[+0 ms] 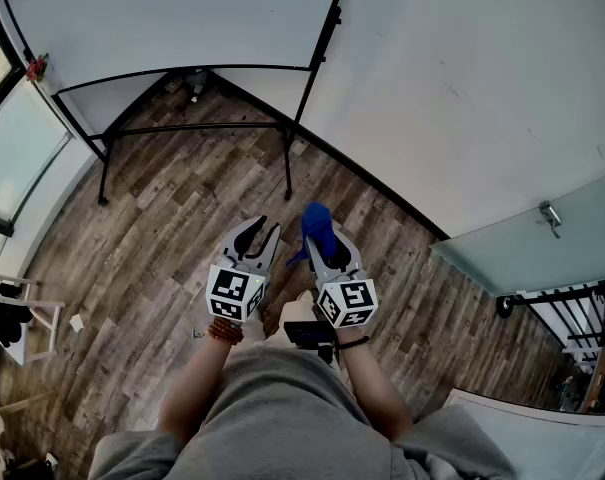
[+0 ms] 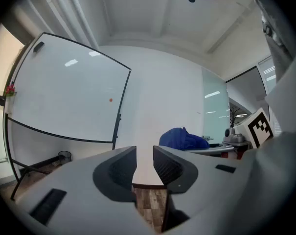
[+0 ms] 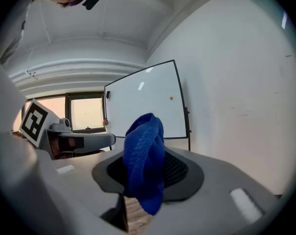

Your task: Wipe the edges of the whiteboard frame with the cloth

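Right tool (image 1: 320,240) is clenched on the cloth (image 3: 145,151), well short of the whiteboard (image 1: 162,18); left tool (image 2: 144,156) stands slightly parted, empty; the cloth is bunched and might slip or snag along the frame (image 1: 232,66); hard pressure could rock the board.

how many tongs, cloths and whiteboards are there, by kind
tongs: 2 (left tongs, right tongs)
cloth: 1
whiteboard: 1
total: 4
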